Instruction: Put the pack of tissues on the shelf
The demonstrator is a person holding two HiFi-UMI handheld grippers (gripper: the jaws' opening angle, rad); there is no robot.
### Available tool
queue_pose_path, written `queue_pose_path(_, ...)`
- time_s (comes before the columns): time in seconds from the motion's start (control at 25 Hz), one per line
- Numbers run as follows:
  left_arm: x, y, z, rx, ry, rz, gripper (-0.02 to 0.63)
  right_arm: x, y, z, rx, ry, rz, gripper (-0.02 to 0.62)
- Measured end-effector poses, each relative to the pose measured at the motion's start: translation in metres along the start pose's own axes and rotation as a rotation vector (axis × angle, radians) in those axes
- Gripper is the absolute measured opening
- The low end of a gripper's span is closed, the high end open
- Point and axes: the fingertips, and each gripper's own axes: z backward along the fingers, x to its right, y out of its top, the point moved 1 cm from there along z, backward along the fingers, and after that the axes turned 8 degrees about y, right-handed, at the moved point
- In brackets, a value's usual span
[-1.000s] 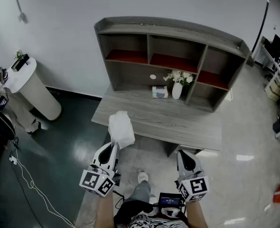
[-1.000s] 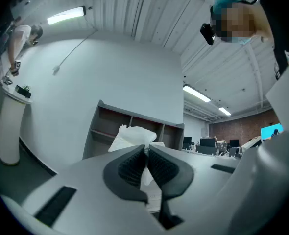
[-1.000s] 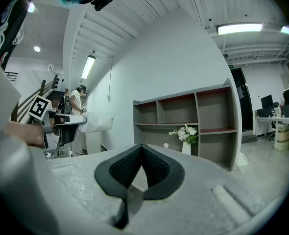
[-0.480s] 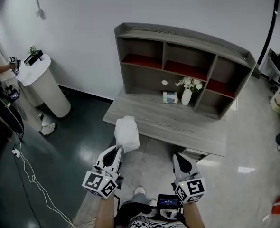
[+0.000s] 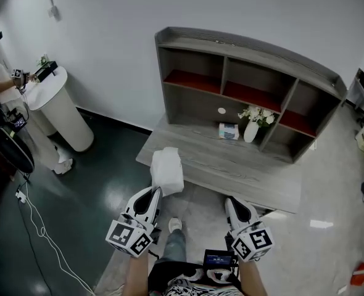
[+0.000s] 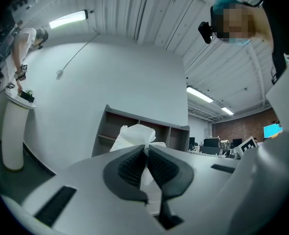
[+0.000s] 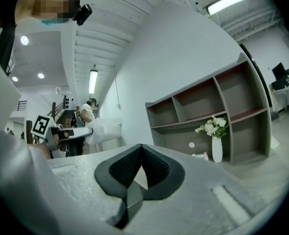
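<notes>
My left gripper (image 5: 154,192) is shut on the white pack of tissues (image 5: 167,171), which sticks out ahead of its jaws over the near left edge of the desk. In the left gripper view the tissue pack (image 6: 134,135) bulges above the closed jaws of the left gripper (image 6: 147,149). My right gripper (image 5: 234,205) hangs in front of the desk, shut with nothing in it; the right gripper (image 7: 141,149) shows its pads touching. The grey shelf unit (image 5: 250,91) with red-lined compartments stands at the back of the desk, also seen as the shelf (image 7: 210,116) in the right gripper view.
On the wooden desk (image 5: 231,165) stand a white vase of flowers (image 5: 252,128) and a small box (image 5: 229,131) under the shelf. A white round pedestal (image 5: 62,113) and a person (image 5: 0,73) are at the left. Cables (image 5: 40,230) lie on the dark floor.
The view has shifted so the desk and shelf sit further right and nearer. Both grippers keep their places in the view, the left still holding the tissues.
</notes>
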Motion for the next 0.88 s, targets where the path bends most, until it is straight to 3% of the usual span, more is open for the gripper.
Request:
queue_pose_path(0.28,-0.058,0.004,-0.100,0.009,-0.082,0.011,0.009,0.056,-0.008,-0.100,-0.091,-0.093,0.116,0.005)
queue_pose_path(0.4,-0.089,0.007,-0.154,-0.009,-0.124,0.018,0.009,0.079,0.000,-0.151,-0.079,-0.122,0.090,0.005)
queue_pose_path(0.6,-0.136,0.023,-0.228,0.003,-0.219,0.015,0.009,0.106,0.032,-0.224,0.043,-0.111,0.015,0.005)
queue_pose_path(0.88,-0.174,0.027,-0.291,-0.022,-0.292,0.042,0.009,0.137,0.031,-0.269,-0.039,-0.211,0.065,0.005)
